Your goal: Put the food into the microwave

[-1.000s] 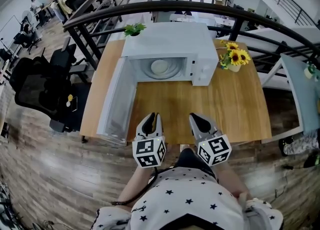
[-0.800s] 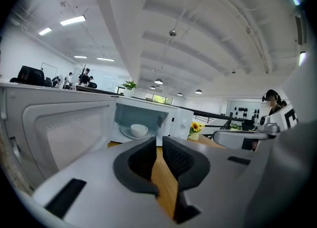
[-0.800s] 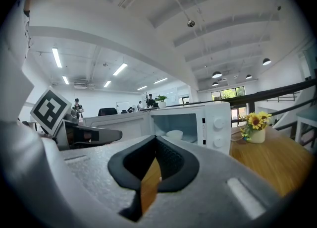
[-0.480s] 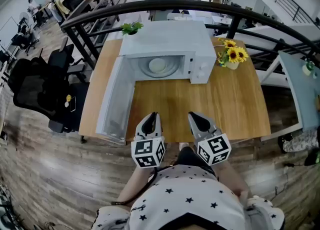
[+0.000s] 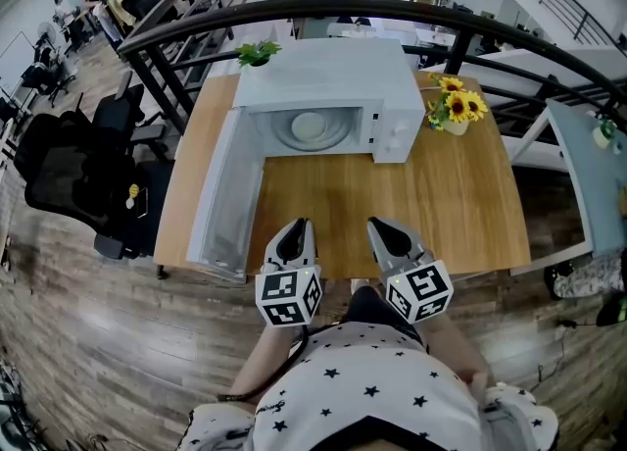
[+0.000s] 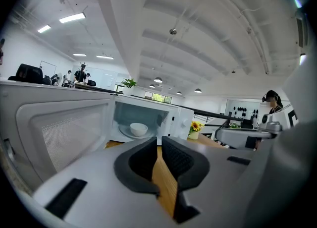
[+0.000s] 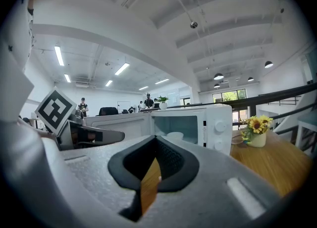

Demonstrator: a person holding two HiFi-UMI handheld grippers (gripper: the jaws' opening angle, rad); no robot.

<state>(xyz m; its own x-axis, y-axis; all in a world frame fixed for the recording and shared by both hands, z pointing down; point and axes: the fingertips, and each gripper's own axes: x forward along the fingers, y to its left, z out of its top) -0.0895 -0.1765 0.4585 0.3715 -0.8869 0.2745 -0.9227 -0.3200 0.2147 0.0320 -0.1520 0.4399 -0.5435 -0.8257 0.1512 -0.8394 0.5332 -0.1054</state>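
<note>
nothing moved; l tool (image 5: pixel 298 227) & r tool (image 5: pixel 377 227) closed, bowl (image 5: pixel 310 126) in microwave (image 5: pixel 323 72).

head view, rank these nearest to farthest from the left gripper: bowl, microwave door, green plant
1. microwave door: swung open, just left of the left gripper.
2. bowl: ahead, inside the microwave.
3. green plant: farthest, behind the microwave's left corner.

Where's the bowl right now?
In the head view, the white bowl sits inside the open microwave at the far edge of the table, with the sunflowers to its right.
</note>
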